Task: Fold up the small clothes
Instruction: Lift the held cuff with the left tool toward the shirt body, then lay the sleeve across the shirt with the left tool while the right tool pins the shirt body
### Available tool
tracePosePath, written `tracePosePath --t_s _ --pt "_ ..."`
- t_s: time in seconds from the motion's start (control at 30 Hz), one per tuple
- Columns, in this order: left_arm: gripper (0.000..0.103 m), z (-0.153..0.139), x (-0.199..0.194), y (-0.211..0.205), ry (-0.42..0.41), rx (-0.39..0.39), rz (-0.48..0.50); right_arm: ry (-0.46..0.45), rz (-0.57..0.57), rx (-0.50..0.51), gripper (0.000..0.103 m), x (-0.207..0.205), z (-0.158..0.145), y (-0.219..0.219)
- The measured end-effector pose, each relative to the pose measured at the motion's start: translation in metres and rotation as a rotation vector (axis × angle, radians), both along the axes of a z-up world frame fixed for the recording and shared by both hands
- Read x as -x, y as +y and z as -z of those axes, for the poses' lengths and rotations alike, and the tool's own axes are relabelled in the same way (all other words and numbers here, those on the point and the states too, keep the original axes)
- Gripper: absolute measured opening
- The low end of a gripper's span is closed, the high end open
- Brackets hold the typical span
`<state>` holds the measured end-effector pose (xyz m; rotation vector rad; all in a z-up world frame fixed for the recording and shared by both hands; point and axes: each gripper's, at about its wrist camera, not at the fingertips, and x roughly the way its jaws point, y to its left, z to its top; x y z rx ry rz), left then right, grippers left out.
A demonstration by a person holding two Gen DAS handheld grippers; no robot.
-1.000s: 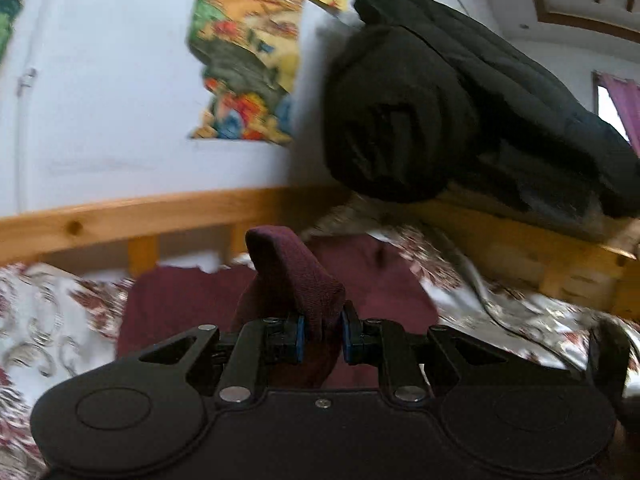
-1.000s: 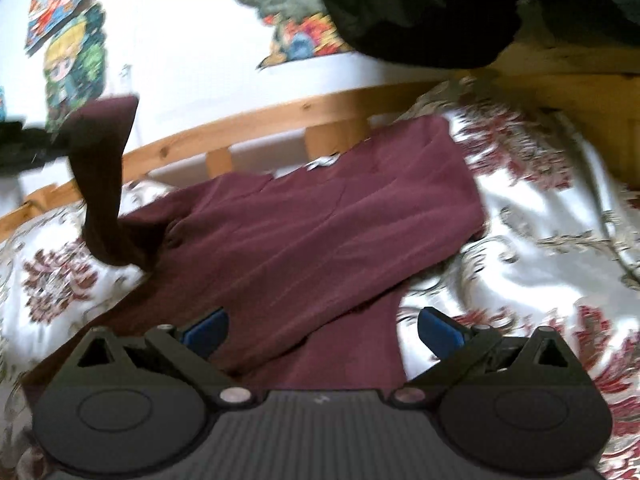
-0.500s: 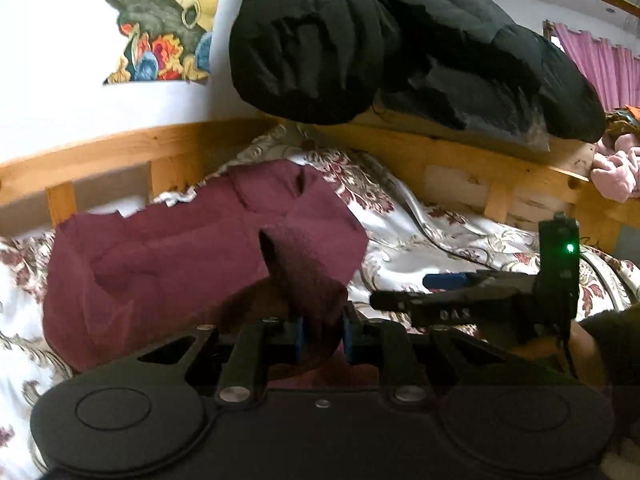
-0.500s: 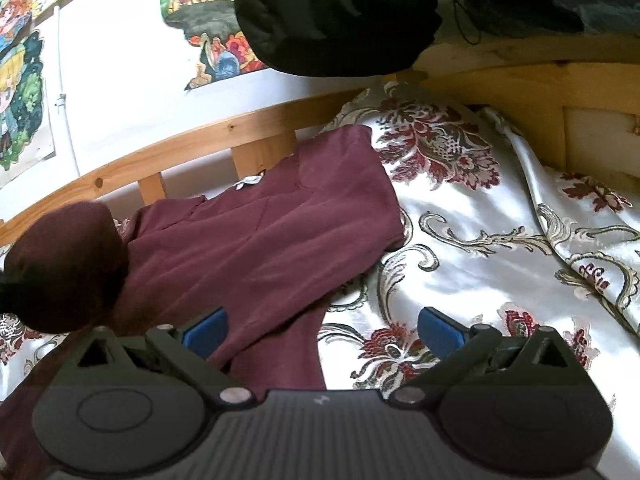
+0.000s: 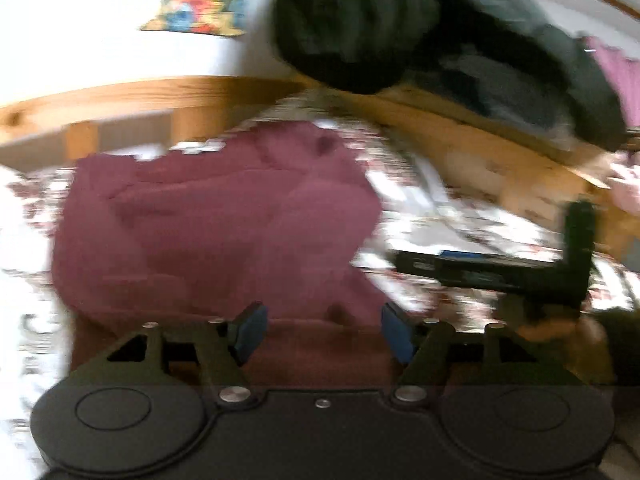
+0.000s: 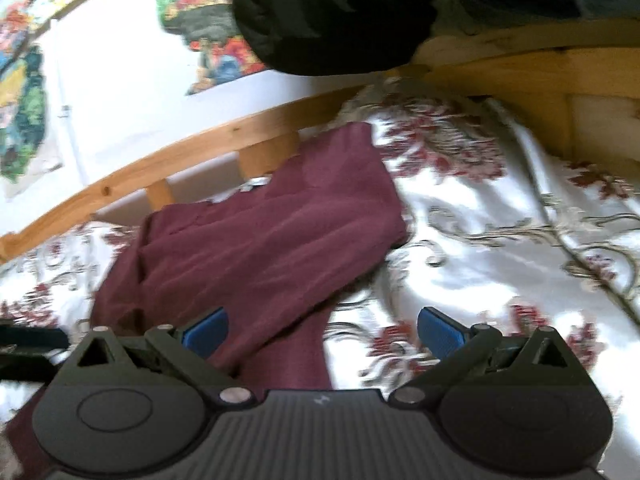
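Observation:
A maroon long-sleeved top (image 5: 220, 232) lies spread on the floral bed cover, one sleeve folded over its body. My left gripper (image 5: 323, 334) hovers just above its near edge. Its jaws are opening, and the fabric lies under the gap with neither blue pad pressing on it. In the right wrist view the same top (image 6: 272, 240) stretches from the wooden rail towards me. My right gripper (image 6: 322, 330) stands open over the near sleeve, holding nothing. The left wrist view is blurred and also shows the right gripper (image 5: 408, 260) from the side, right of the top.
A white bed cover with red flowers (image 6: 500, 240) fills the right side. A wooden bed rail (image 6: 180, 152) runs behind the top. A black padded jacket (image 6: 332, 12) hangs over the far corner. Colourful posters (image 6: 212, 52) hang on the white wall.
My left gripper came down with the pinched maroon sleeve, laid it over the top and let go, its jaws now apart. The right gripper stayed open and shifted a little sideways.

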<state>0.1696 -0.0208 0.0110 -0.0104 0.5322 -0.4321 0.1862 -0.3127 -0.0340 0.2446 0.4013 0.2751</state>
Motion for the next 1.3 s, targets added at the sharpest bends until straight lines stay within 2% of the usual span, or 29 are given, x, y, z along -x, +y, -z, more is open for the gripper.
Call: tracePosePath --t_s 0.13,0.23,0.33,0.43,0.5,0.63,0.73,0.8,0.87,0.9,0.93,0.97,1.0,1.07,1.13,1.23,1.3 --pt "0.081 -0.005 -0.022 0.029 -0.04 -0.098 -0.276 -0.006 -0.144 0.017 0.103 0.002 -0.001 0.017" --pt "0.082 -0.013 -0.051 0.056 -0.062 -0.111 -0.376 0.007 -0.231 0.046 0.103 0.004 0.003 0.032" --pt "0.08 -0.022 -0.093 0.074 -0.047 -0.169 -0.423 0.04 -0.284 0.054 0.103 0.004 0.007 0.039" --pt "0.074 -0.031 -0.137 0.083 0.016 -0.22 -0.424 0.064 -0.319 0.048 0.1 0.001 0.01 0.042" --pt "0.074 -0.034 -0.164 0.085 0.064 -0.262 -0.414 0.08 -0.331 0.046 0.099 -0.002 0.012 0.041" --pt "0.074 -0.028 -0.208 0.082 0.137 -0.335 -0.392 0.118 -0.301 0.023 0.097 -0.008 0.019 0.035" --pt "0.072 -0.018 -0.232 0.089 0.162 -0.343 -0.433 0.139 -0.294 0.007 0.097 -0.014 0.023 0.032" --pt "0.054 -0.013 -0.243 0.098 0.169 -0.283 -0.458 0.145 -0.298 0.01 0.097 -0.013 0.025 0.032" --pt "0.025 -0.008 -0.251 0.103 0.191 -0.205 -0.448 0.146 -0.311 0.015 0.097 -0.013 0.027 0.032" --pt "0.02 -0.006 -0.253 0.103 0.197 -0.189 -0.444 0.147 -0.318 0.016 0.097 -0.013 0.027 0.033" --pt "0.007 -0.004 -0.254 0.102 0.196 -0.184 -0.447 0.15 -0.325 0.019 0.097 -0.013 0.028 0.034" --pt "0.006 -0.003 -0.253 0.1 0.188 -0.183 -0.454 0.152 -0.33 0.02 0.096 -0.013 0.029 0.034" --pt "0.006 -0.004 -0.251 0.099 0.17 -0.18 -0.464 0.153 -0.334 0.02 0.091 -0.013 0.029 0.035" --pt "0.005 -0.008 -0.247 0.1 0.132 -0.16 -0.497 0.157 -0.347 0.019 0.073 -0.013 0.03 0.035" --pt "0.005 -0.014 -0.242 0.107 0.089 -0.125 -0.544 0.166 -0.356 0.021 0.036 -0.014 0.03 0.036" --pt "0.005 -0.021 -0.238 0.122 0.043 -0.065 -0.634 0.151 -0.351 0.017 0.017 -0.012 0.03 0.034" --pt "0.005 -0.019 -0.241 0.128 0.065 -0.047 -0.652 0.126 -0.353 0.018 0.013 -0.01 0.027 0.035"
